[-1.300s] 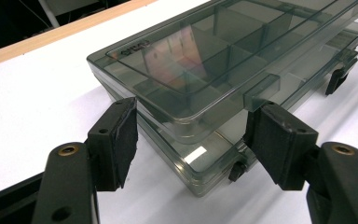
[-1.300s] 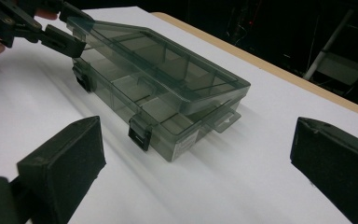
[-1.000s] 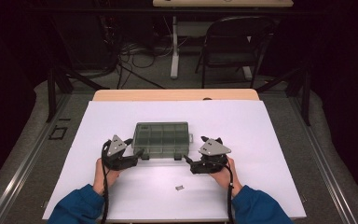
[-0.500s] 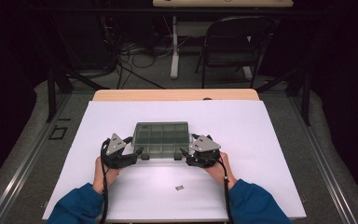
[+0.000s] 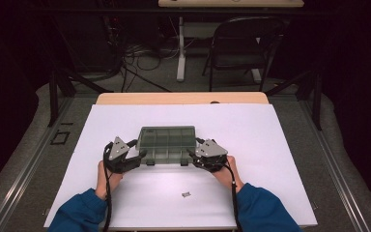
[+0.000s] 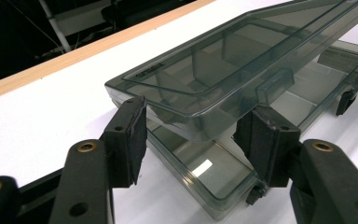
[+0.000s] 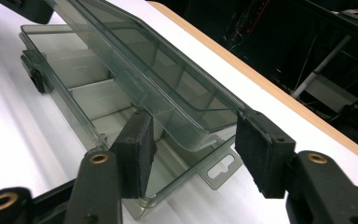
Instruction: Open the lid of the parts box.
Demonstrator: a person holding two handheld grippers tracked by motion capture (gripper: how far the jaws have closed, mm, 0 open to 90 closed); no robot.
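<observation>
Your box is a smoky grey, see-through plastic organiser with divider walls that split its tray into small compartments. It sits on the white sheet in the near middle of the table, between your two hands. Its lid is lifted at the near edge and tilts up over the tray, hinged along the far side; latch tabs hang from the near rim. A small dark bit lies on the sheet nearer to you, well apart from the box.

Your left gripper has the lid's near-left corner between its pads; the jaws have just been closing, and both pads look to be against the lid's edge. Your right gripper has the lid's near-right corner between its jaws, which have also just been closing; the far pad meets the corner, while a thin gap may remain at the near pad.

Against a second ago, your right gripper has come in from just off the box's right corner to the lid. Your left gripper is where it was. The lid now stands raised.
</observation>
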